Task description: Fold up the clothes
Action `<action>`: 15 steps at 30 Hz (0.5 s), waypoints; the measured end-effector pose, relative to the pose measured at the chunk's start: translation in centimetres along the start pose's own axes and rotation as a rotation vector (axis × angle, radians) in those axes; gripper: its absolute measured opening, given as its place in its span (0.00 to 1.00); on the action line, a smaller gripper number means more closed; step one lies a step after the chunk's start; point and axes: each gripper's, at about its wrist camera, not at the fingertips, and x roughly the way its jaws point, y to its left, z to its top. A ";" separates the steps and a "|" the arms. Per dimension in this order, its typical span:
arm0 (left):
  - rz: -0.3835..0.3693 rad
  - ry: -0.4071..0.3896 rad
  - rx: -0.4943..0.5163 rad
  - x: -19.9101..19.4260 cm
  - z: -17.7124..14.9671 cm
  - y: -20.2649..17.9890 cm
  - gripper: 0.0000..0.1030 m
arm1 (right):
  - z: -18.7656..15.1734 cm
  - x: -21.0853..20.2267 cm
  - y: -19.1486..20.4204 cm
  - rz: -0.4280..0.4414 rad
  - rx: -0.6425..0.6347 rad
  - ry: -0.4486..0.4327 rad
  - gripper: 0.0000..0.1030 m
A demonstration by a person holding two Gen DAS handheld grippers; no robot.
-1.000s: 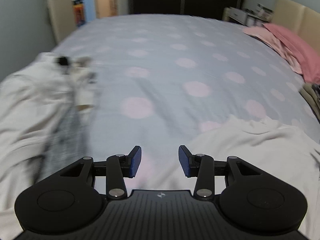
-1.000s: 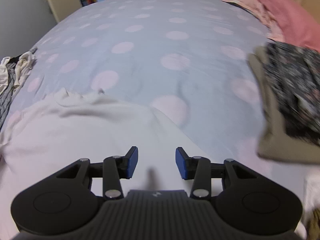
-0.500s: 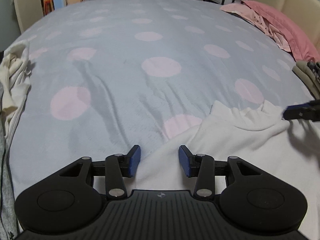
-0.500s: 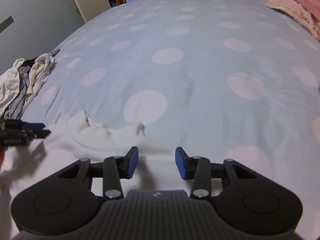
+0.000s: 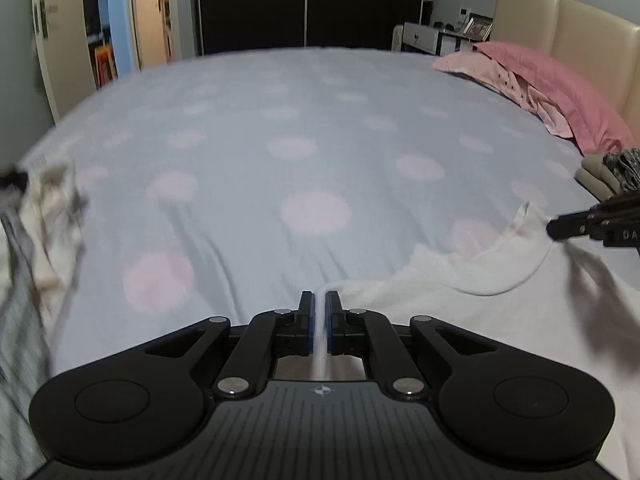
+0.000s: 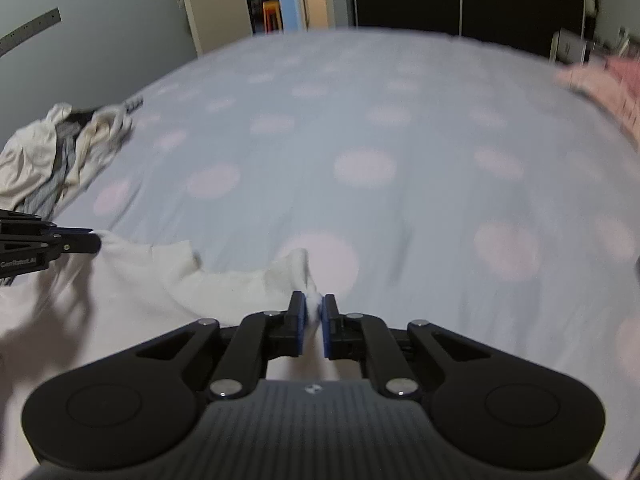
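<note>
- One white cotton top (image 5: 500, 320) lies flat at the near edge of the blue pink-spotted bed (image 5: 312, 152), neckline facing away across the bed.
- The left gripper (image 5: 319, 314) has its jaws closed on the left shoulder edge.
- The right gripper (image 6: 313, 318) pinches the right shoulder likewise.
- The shoulder line runs between the two grippers, neither nearer.
- Two other clothes heaps: one crumpled pile (image 6: 52, 156) left, one folded stack (image 5: 612, 172) right.

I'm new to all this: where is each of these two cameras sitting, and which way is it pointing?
Left wrist view: sits on the left gripper, looking forward along its fingers across the spotted bed; its jaws pinch the white garment, and the right gripper pokes in at the right edge.
Right wrist view: sits on the right gripper, facing the same way; the left gripper enters from the left.
Shared: bed, white garment, the clothes pile and the pink pillow.
</note>
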 end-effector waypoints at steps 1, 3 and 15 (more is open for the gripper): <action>0.015 -0.011 0.001 -0.1 0.7 0.1 0.03 | 0.7 -0.4 0.1 -0.011 -0.011 -0.020 0.09; 0.040 -0.023 -0.006 0.2 2.0 0.5 0.03 | 2.2 -0.3 0.6 -0.036 -0.037 -0.047 0.08; 0.050 0.155 -0.015 5.8 -0.8 0.0 0.22 | 1.2 5.3 0.6 -0.079 -0.003 0.110 0.18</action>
